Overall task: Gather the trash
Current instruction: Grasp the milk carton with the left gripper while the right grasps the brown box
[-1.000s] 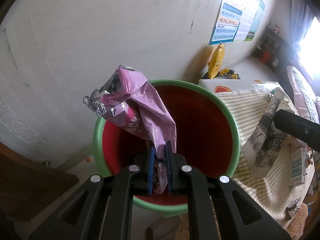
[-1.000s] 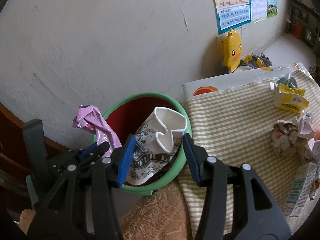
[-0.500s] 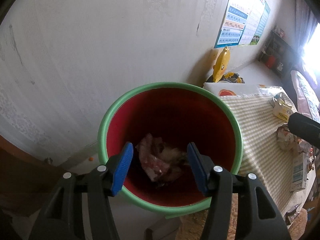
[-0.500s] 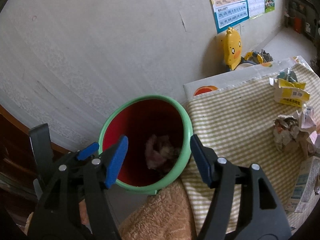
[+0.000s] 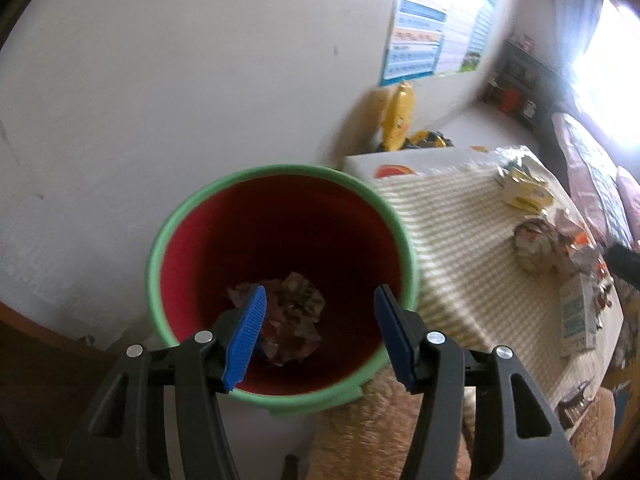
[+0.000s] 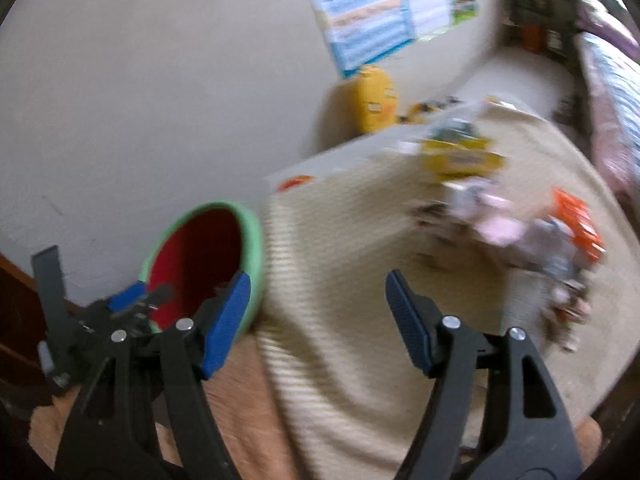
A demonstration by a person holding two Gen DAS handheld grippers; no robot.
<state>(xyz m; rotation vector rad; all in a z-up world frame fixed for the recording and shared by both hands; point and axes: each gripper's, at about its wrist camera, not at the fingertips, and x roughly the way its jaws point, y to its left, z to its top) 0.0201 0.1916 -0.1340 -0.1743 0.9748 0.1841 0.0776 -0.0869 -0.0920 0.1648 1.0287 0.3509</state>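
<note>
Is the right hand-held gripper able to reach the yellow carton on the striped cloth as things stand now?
Probably yes. The right hand-held gripper is open with nothing between its pads, which have just been opening. Only bare striped cloth lies between it and the yellow carton. The crumpled trash sits to one side.

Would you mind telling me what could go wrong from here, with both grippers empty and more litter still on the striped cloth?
1. The bin stands right against the striped cloth's edge, so a sweeping gripper might knock its rim.
2. The litter lies bunched: the crumpled paper touches other scraps, so a grab may drag neighbours off the cloth.
3. The right gripper, open with its jaws just widening, shows a blurred view; aiming now could miss.
</note>
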